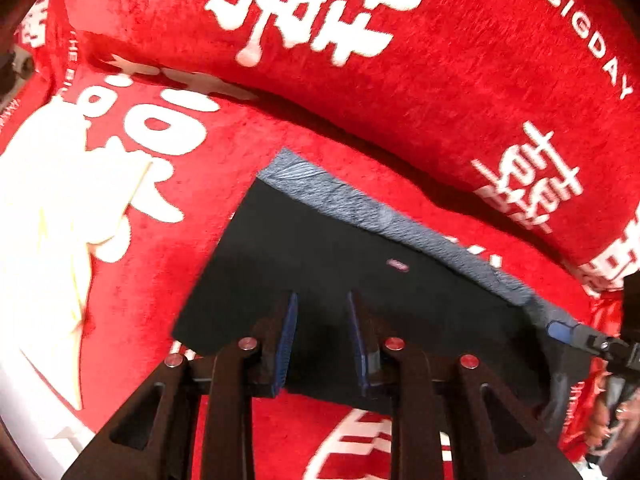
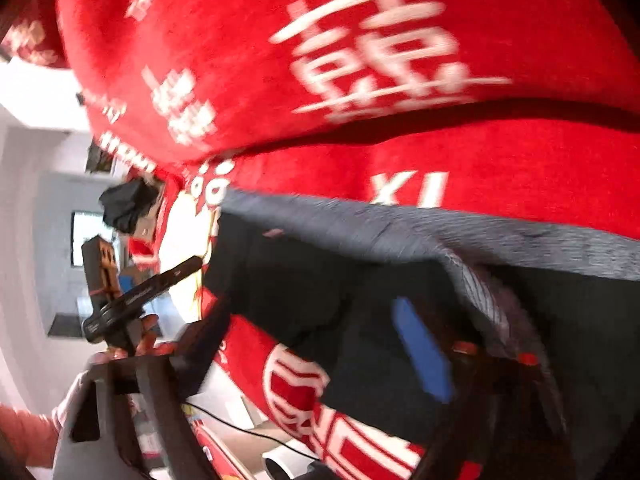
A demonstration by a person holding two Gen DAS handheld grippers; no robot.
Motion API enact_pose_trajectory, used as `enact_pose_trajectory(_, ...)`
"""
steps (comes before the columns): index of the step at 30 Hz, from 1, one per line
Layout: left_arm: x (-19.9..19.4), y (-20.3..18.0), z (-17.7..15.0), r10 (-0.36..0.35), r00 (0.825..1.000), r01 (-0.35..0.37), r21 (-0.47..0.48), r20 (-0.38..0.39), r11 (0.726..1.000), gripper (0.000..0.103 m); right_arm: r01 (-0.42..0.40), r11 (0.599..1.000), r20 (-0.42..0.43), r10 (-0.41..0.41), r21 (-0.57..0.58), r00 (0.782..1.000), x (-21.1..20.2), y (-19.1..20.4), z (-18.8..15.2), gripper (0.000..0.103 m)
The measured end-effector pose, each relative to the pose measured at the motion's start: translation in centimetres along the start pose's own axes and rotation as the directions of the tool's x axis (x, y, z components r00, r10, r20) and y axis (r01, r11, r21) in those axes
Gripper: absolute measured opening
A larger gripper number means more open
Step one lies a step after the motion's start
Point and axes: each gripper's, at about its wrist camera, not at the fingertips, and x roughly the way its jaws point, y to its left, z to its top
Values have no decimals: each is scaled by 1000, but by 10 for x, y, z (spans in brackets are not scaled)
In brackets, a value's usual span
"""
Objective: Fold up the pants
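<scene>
Black tongs (image 1: 322,336) with blue pads (image 1: 287,336) and silver screws (image 1: 247,344).

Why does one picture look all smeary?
Right wrist view: motion blur smears the white letters and the pants. Left wrist view: much sharper, though the fisheye bends the red cover and bright glare washes out the left edge.

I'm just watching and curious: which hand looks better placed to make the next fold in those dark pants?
Probably the right gripper: it looks tucked into the grey waistband corner of the pants, though blur hides its grip. The left gripper hovers open above the flat fabric.
</scene>
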Motion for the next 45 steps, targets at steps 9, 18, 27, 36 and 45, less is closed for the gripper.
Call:
enact_pose_trajectory(9, 71, -22, -6, 118, 992, -122, 90, 51, 988, 27, 221, 960, -52, -233, -172, 971, 111, 9, 49, 49)
enact_pose_trajectory(18, 34, -49, -34, 195, 981, -191, 186, -6, 964, 28, 207, 978, 136, -209, 29, 968, 13, -31, 49, 64)
enact_pose_trajectory(27, 16, -123, -90, 125, 988, -98, 260, -89, 961, 28, 154, 980, 174, -174, 124, 969, -74, -59, -49, 79)
enact_pose_trajectory(36, 9, -189, -136, 19, 994, 23, 380, -107, 925, 91, 164, 931, 264, -256, 326, 930, -129, -90, -165, 82)
enact_pose_trajectory(45, -7, -223, -175, -3, 994, 55, 496, -106, 866, 91, 220, 828, 284, -407, 516, 868, -156, -118, -307, 85)
